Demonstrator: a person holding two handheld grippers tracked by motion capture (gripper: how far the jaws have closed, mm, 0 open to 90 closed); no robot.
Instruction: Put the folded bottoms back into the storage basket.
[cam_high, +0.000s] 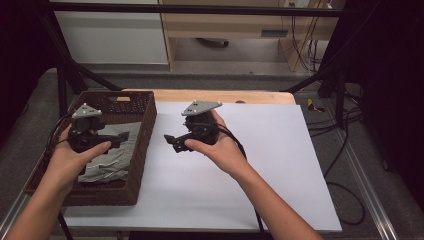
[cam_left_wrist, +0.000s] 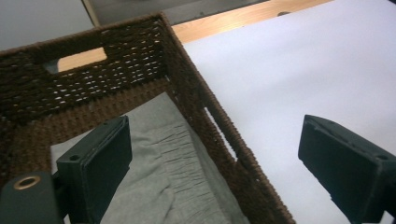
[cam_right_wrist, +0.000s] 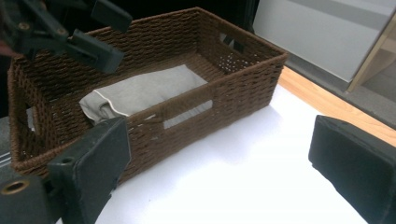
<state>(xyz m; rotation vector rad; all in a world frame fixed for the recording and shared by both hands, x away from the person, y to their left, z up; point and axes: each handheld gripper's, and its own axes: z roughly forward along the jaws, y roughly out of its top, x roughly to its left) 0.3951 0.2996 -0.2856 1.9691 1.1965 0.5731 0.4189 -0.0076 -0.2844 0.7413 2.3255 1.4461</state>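
Left gripper (cam_high: 112, 138) spread wide above grey cloth (cam_high: 111, 155) inside basket (cam_high: 141, 145); right gripper (cam_high: 172, 141) spread wide, empty, over white sheet (cam_high: 260, 165).

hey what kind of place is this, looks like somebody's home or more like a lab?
Probably a lab or workshop, not a home: a black metal frame surrounds the table, loose cables trail across the floor, and a wicker basket sits on white sheeting.

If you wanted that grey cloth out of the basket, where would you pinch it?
Probably the raised folded edge of the grey cloth, coming straight down from above: the basket walls block the sides, and the fold stands proud enough to pinch.
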